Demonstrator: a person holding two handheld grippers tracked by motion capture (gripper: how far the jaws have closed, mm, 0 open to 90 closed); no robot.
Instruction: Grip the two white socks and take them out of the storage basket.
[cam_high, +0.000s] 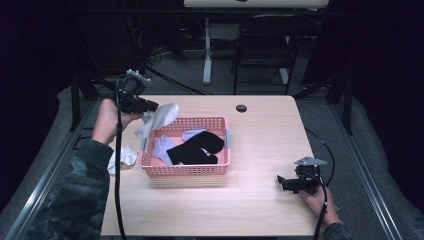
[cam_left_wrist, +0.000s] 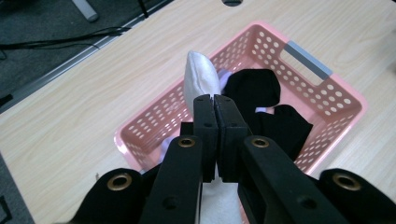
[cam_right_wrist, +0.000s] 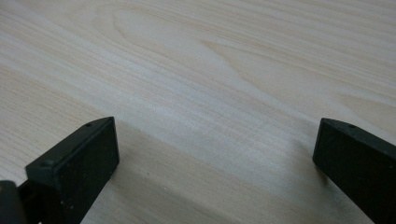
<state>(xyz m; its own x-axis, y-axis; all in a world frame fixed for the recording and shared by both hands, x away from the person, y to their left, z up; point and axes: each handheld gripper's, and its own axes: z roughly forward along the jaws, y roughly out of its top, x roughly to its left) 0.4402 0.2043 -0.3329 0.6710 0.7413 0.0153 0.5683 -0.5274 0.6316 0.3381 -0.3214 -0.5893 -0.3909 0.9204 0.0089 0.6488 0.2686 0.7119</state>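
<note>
My left gripper (cam_high: 148, 106) has its jaws pinched tight on a limp white cloth sock (cam_left_wrist: 201, 78), which hangs over the near-left corner of the pink perforated plastic basket (cam_high: 187, 169). To do this well, I judge I should carry it further over the black socks (cam_left_wrist: 268, 109) inside before letting go, so no fabric drapes across the rim. My right gripper (cam_high: 290, 183) rests on the pale wooden table (cam_right_wrist: 224, 70), jaws spread wide, holding nothing.
</note>
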